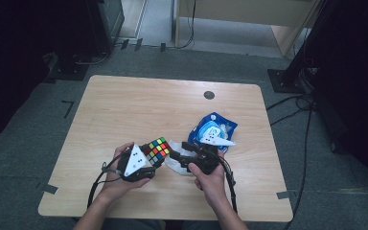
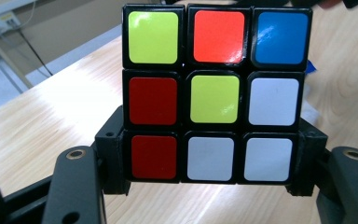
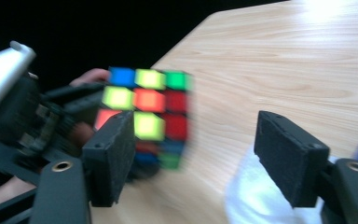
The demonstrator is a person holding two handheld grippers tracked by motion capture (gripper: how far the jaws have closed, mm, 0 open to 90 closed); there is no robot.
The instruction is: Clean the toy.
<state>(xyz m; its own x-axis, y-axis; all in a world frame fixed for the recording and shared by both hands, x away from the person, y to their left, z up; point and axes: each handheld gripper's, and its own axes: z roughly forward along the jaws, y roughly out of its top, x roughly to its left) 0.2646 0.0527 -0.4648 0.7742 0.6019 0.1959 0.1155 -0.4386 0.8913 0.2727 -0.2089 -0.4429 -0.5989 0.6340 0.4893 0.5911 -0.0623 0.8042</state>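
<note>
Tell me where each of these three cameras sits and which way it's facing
High view: above the person's table edge, looking forward and down at the table; both forearms, left tool, right tool.
Left gripper view: on the left tool, looking along its jaws, clamped on the puzzle cube.
Right gripper view: on the right tool, open jaws, facing the cube.
Shared: all three show the cube and tabletop.

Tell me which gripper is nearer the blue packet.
Right. The right gripper sits just below the blue packet, over a white wrapper, jaws open. The left gripper is farther off to its left, clamped on the puzzle cube.
</note>
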